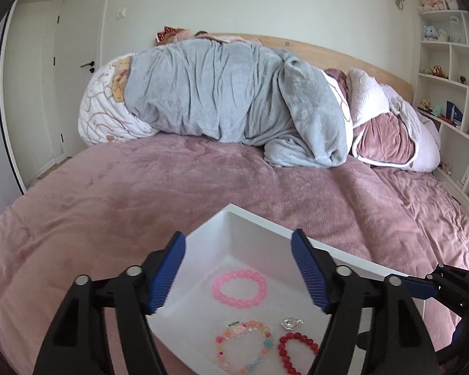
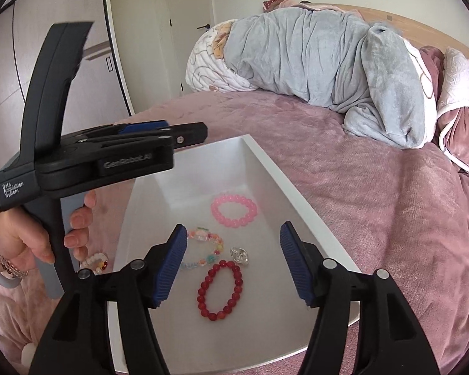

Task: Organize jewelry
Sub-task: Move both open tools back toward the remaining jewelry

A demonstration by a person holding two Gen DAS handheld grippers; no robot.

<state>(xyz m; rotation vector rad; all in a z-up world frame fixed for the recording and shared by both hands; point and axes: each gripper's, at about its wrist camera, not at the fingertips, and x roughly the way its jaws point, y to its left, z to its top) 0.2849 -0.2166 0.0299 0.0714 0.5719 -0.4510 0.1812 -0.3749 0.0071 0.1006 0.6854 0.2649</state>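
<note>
A white tray [image 1: 259, 228] lies on the pink bed; it also shows in the right wrist view [image 2: 297, 200]. In it lie a pink bead bracelet [image 1: 239, 288] [image 2: 234, 211], a multicoloured bead bracelet [image 1: 244, 348] [image 2: 203, 248], a red bead bracelet [image 1: 297, 354] [image 2: 220, 290] and a small silver charm [image 1: 291, 324] [image 2: 240, 255]. My left gripper [image 1: 237, 276] is open and empty above the tray. My right gripper [image 2: 233, 265] is open and empty above the red bracelet. The left gripper body [image 2: 109, 156] shows held by a hand.
Another small bead bracelet [image 2: 95, 262] lies on the bed left of the tray. A grey blanket roll [image 1: 234, 93] and pillows [image 1: 384, 134] lie at the head of the bed. Shelves with toys [image 1: 453, 62] stand at the right. The pink bedspread [image 1: 109, 206] surrounds the tray.
</note>
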